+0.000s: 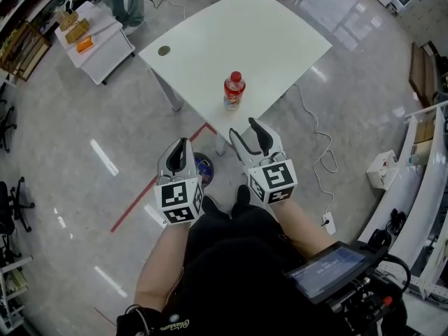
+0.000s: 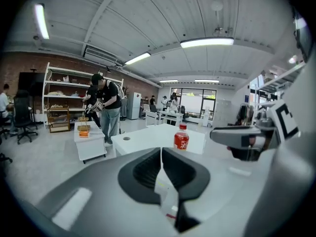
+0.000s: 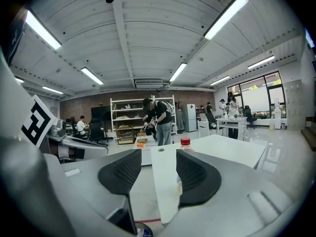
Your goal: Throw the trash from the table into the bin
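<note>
Left gripper (image 1: 183, 144): fingers pressed together, empty. Right gripper (image 1: 244, 127): fingers apart, nothing between them. In the head view the bottle (image 1: 234, 89) stands apart from both, twelve o'clock of the right, one o'clock of the left. It's upright near the counter's (image 1: 231, 33) closest corner, clear plastic with a red cap and red label.

- A red bottle (image 1: 234, 89) stands near the front corner of the white table (image 1: 245, 40).
- The grey floor (image 1: 84, 187) has a red line (image 1: 150, 198) and a white cable (image 1: 326, 137) on it.
</note>
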